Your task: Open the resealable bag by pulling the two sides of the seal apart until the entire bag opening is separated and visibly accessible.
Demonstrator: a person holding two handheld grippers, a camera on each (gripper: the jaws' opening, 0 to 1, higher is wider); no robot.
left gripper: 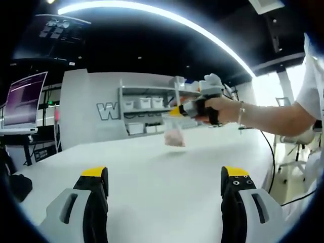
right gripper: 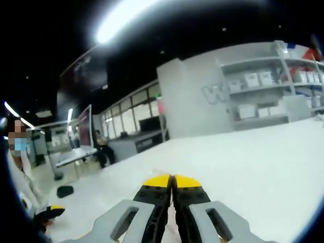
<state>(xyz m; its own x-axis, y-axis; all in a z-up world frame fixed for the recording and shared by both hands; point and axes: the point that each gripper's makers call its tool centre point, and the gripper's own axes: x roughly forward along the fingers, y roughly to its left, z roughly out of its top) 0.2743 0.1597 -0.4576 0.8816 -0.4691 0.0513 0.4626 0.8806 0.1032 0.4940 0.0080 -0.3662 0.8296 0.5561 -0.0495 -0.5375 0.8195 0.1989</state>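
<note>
Left to right in the left gripper view: a monitor (left gripper: 24,101) on a stand at far left, then the white table (left gripper: 126,167), then a wall shelf (left gripper: 144,114) holding several white bins (left gripper: 145,103); what is in the bins cannot be told.

The left gripper (left gripper: 164,190) rises from the bottom with its jaws spread wide and nothing between them, over bare tabletop and well apart from the bag.

Right of centre, the resealable bag (left gripper: 174,132) hangs in the air above the table, a small clear pouch with something pale pink inside, too small to name. It hangs from the right gripper (left gripper: 178,111), held by a person's hand (left gripper: 215,109) reaching in from the right.

In the right gripper view the right gripper (right gripper: 172,183) has its yellow-tipped jaws pressed together with a thin bit of clear film between them, so it looks clamped on the bag's top edge. A small dark object (right gripper: 65,191) lies on the table at left.

Progress, as a judgement: early. One side of the bag is pinched and lifted; the left gripper has not taken the other side. Whether the seal is parted at all cannot be told. Left to do: grip the opposite lip, pull apart along the whole opening.
</note>
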